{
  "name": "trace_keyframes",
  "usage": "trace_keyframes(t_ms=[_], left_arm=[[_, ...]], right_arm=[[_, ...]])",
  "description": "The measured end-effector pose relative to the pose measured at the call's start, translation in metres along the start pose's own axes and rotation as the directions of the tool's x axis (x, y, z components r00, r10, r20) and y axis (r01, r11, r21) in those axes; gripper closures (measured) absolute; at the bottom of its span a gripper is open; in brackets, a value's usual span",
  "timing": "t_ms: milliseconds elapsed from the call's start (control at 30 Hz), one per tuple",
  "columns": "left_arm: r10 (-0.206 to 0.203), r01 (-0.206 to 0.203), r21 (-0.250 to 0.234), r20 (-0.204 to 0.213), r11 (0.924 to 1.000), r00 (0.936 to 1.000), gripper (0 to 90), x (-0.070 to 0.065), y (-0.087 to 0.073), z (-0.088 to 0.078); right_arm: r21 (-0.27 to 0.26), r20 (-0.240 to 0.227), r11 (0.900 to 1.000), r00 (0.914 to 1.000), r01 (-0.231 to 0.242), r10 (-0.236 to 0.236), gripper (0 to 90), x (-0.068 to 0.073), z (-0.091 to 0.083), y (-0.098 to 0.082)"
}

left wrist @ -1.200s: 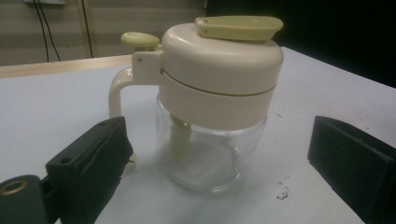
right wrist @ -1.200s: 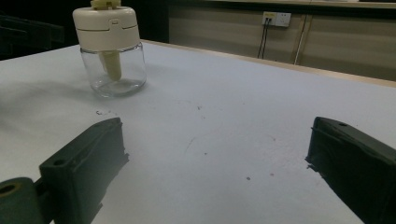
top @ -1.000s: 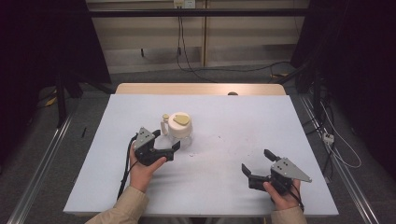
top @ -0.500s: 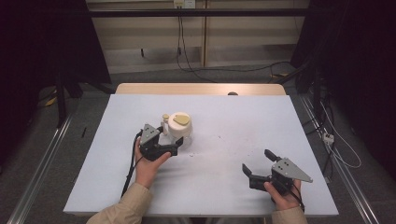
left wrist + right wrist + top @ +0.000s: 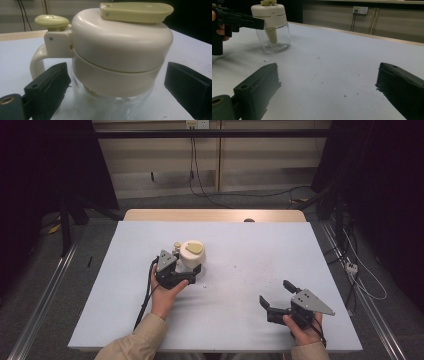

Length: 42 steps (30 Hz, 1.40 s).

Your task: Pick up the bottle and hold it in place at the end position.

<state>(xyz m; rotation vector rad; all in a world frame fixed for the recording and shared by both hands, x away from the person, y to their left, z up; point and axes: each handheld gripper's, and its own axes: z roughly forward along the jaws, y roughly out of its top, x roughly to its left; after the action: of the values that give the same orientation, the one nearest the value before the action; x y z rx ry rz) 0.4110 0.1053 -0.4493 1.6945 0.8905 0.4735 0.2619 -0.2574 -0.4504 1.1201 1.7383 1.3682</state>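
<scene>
Cream-lidded glass jar (image 5: 117, 65) between spread jaws of left gripper (image 5: 120, 85).

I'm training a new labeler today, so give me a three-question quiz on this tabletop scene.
1. True or false: the left tool is clamped shut on the jar.
2. What colour is the jar's lid flap?
3. The right tool is: A) open over the bare table, B) gripping the jar, C) holding a cup.

Key: 1 false, its jaws stand open on either side of the jar; 2 pale yellow-green; 3 A.
</scene>
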Motion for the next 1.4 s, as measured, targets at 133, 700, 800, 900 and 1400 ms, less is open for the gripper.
trace_keyframes(t_ms=[133, 700, 800, 900, 1400], left_arm=[[0.0, 0.0, -0.002, -0.005, 1.0, 1.0, 5.1, -0.001, 0.0, 0.003], [0.017, -0.018, -0.013, -0.055, 0.9998, 0.9983, 3.8, -0.005, -0.002, 0.022], [0.011, -0.012, -0.012, -0.066, 0.9999, 0.9978, 3.0, -0.006, -0.002, 0.026], [0.008, -0.009, -0.012, -0.075, 0.9999, 0.9971, 1.4, -0.008, -0.001, 0.031], [0.006, -0.009, -0.026, -0.099, 0.9996, 0.9951, 4.6, -0.009, 0.0, 0.037]], right_arm=[[0.0, 0.0, 1.0, 1.0, -0.001, 0.001, 3.8, 0.0, 0.0, 0.0], [0.004, 0.004, 1.0, 1.0, -0.005, 0.005, 4.0, -0.001, 0.0, -0.001], [0.004, 0.005, 1.0, 1.0, -0.007, 0.007, 4.0, -0.001, 0.0, -0.001], [0.003, 0.008, 1.0, 0.9999, -0.008, 0.008, 4.0, -0.001, 0.0, -0.001], [0.005, 0.012, 1.0, 0.9999, -0.007, 0.007, 4.2, -0.002, 0.0, -0.001]])
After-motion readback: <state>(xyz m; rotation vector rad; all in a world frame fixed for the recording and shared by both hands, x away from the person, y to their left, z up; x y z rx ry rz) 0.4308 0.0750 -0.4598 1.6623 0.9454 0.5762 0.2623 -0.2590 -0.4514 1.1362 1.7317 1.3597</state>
